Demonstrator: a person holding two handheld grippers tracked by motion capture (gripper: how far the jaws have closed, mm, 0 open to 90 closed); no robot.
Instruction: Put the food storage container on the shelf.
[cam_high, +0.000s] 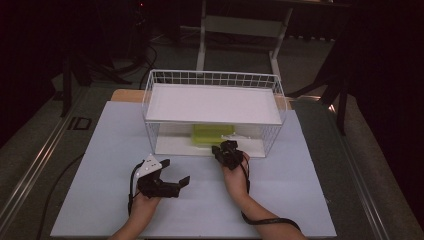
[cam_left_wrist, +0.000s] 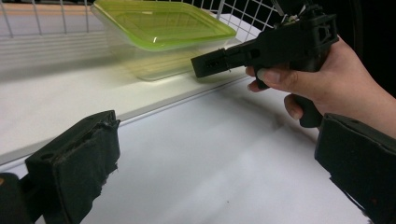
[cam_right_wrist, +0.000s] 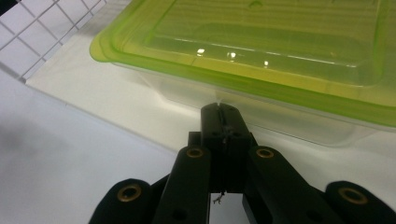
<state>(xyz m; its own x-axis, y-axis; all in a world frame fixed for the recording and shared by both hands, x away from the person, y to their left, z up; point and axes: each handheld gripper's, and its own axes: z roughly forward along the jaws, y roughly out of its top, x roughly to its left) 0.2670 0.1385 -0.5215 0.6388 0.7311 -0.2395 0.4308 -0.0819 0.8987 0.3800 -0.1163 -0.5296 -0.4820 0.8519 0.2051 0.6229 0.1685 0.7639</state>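
A white wire basket (cam_high: 150, 95) stands on the pale worktop (cam_high: 110, 165), with a white board (cam_high: 210, 102) laid across its upper part like a shelf. Under that board, on the basket's white floor panel, sits a clear plastic container with a green lid (cam_high: 212, 134), near the open front side.

The right gripper (cam_high: 223, 148) is held at the basket's front edge, pointing at the container. In the right gripper view its jaws are pressed together with nothing between them, and their tip sits just in front of the container's clear wall, below the overhanging lid rim; whether it touches cannot be told.

The left gripper (cam_high: 176, 174) rests lower on the worktop, well apart from the basket, its jaws spread wide and empty. The left gripper view looks across the worktop toward the right hand (cam_left_wrist: 322, 88) and the container beyond.
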